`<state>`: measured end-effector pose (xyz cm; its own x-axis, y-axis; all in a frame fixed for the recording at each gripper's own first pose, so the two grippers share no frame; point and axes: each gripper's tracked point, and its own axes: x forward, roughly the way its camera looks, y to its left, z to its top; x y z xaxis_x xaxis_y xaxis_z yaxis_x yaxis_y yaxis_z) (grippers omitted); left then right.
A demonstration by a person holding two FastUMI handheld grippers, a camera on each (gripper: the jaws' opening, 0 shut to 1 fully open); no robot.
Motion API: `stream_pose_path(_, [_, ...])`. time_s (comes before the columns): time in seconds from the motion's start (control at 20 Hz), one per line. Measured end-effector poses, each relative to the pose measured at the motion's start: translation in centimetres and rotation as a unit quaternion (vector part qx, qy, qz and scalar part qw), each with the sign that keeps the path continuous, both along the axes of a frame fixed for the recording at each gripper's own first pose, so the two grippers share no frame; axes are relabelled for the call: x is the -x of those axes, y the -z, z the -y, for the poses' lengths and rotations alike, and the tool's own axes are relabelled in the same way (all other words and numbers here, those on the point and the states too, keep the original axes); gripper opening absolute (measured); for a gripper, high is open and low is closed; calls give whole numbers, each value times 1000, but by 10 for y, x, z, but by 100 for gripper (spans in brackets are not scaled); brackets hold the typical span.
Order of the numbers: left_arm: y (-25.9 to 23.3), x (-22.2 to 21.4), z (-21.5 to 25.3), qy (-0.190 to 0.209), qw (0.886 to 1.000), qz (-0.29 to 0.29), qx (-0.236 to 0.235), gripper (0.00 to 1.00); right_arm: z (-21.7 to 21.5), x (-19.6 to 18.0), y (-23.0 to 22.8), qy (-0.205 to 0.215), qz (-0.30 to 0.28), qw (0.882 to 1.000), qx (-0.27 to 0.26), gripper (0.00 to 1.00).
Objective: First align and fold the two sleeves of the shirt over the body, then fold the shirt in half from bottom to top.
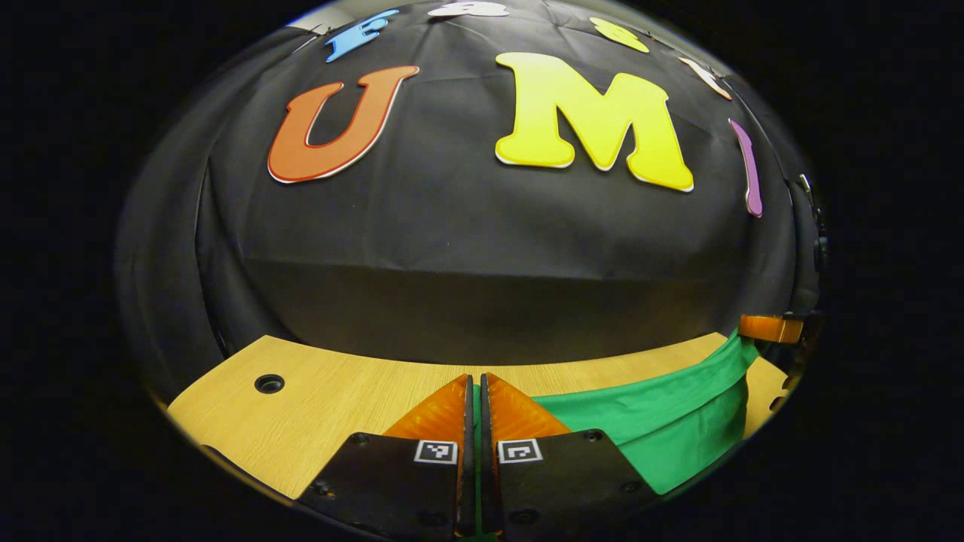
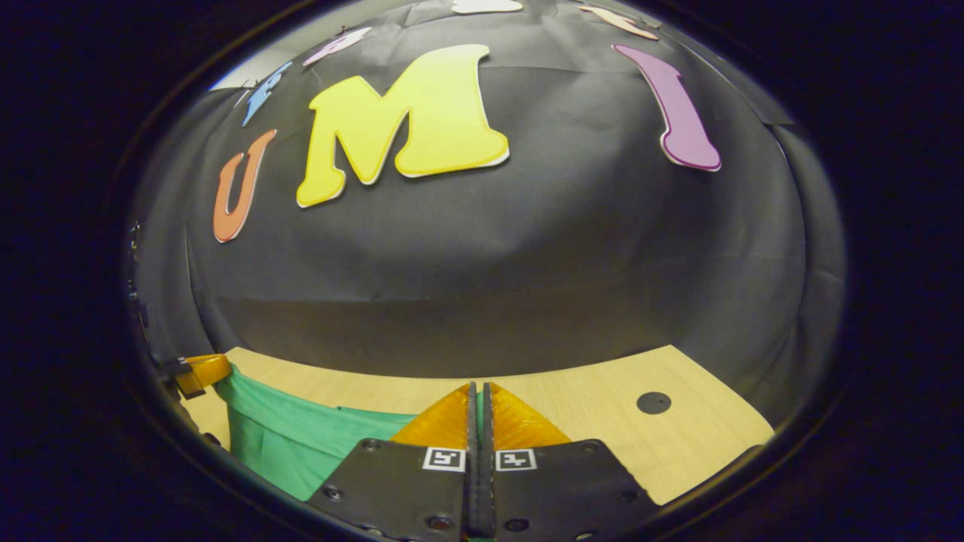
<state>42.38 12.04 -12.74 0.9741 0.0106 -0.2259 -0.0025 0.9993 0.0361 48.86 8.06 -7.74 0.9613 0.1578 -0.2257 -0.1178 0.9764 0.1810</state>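
Both grippers, left gripper (image 1: 476,391) and right gripper (image 2: 477,400), pinch the green shirt (image 1: 663,433) raised above the table (image 1: 331,399); keep both edges level while you carry the fold.

A light wooden table (image 1: 331,391) (image 2: 602,399) runs up to the black cloth wall. A green shirt (image 1: 663,429) (image 2: 286,444) hangs lifted over it; where the cloth touches the wood cannot be told. A round dark hole (image 1: 269,383) (image 2: 653,403) sits well apart from the shirt
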Motion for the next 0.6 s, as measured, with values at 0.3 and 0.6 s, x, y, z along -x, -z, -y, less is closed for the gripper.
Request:
stream_pose_path(0.3, [17,-8,-14,-8,1000,-9,-24,11,-5,-13,20,15,14,998,62,28])
stream_pose_path(0.6, [17,5,-20,-38,999,-23,-29,97,3,2,15,40,-6,997,69,98])
